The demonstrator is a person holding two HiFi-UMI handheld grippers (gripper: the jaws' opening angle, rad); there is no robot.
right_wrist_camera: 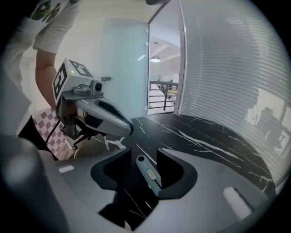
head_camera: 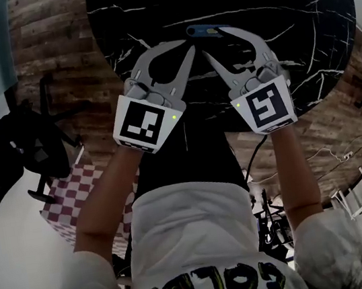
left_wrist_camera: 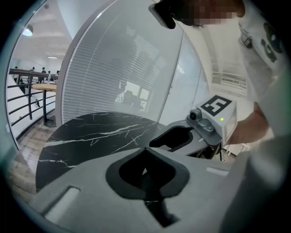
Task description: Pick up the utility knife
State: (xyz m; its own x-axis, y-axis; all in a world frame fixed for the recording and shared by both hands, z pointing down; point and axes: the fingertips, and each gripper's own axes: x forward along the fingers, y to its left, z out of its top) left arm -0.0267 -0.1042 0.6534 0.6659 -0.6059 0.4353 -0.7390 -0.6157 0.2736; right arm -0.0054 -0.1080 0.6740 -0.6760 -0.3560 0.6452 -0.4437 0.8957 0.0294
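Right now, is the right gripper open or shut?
Open: the right gripper's jaws stand apart, with the utility knife lying on the black table between them.

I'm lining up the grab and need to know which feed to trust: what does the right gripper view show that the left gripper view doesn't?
Only the right gripper view: the utility knife lying on the black marble table between the open jaws of the right gripper, not clamped. Only the left gripper view: the left gripper with its own jaws shut and nothing between them; no knife shows there. Both: the table, and each shows the other gripper alongside.
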